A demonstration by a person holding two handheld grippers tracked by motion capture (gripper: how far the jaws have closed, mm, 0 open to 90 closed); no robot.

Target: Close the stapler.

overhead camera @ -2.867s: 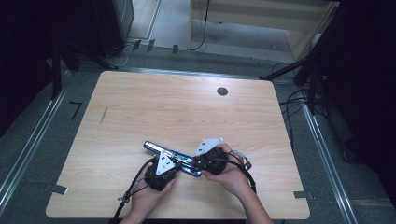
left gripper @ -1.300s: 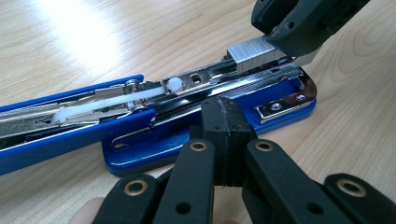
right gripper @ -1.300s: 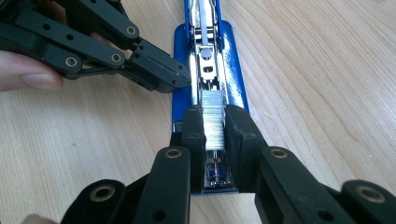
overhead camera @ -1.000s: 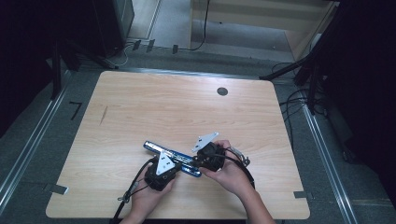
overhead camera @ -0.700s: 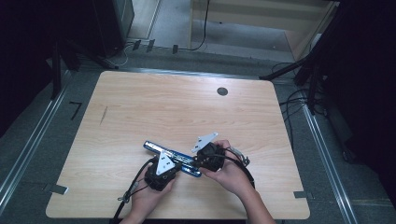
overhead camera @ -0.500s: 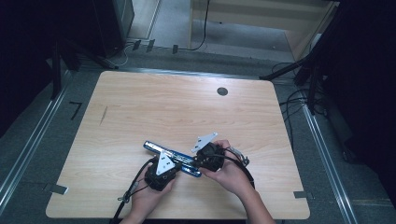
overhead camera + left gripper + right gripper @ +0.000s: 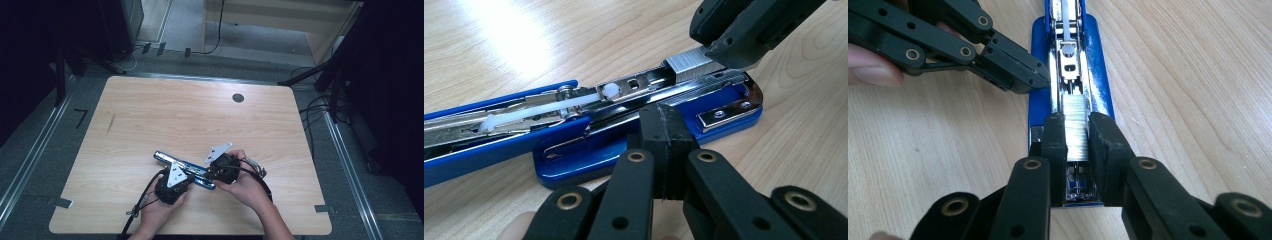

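A blue stapler (image 7: 164, 157) lies opened out on the wooden table (image 7: 200, 120), its metal magazine (image 7: 1068, 55) exposed. A silver strip of staples (image 7: 1076, 125) sits in the magazine channel near the front end. My right gripper (image 7: 1077, 132) is shut on that strip, one jaw on each side; the left gripper view has it (image 7: 734, 45) at the top right, over the staples (image 7: 689, 67). My left gripper (image 7: 663, 120) is shut, and its tip presses against the side of the stapler's base (image 7: 574, 150). Both hands hold the grippers near the table's front edge.
A round cable hole (image 7: 238, 98) sits at the back of the table and a short dark mark (image 7: 110, 123) at the left. Cables (image 7: 320, 107) run over the floor on the right. Pale wooden furniture (image 7: 280, 20) stands behind the table.
My right gripper has shifted slightly to the left, closer along the stapler. The left gripper and the stapler have stayed in place.
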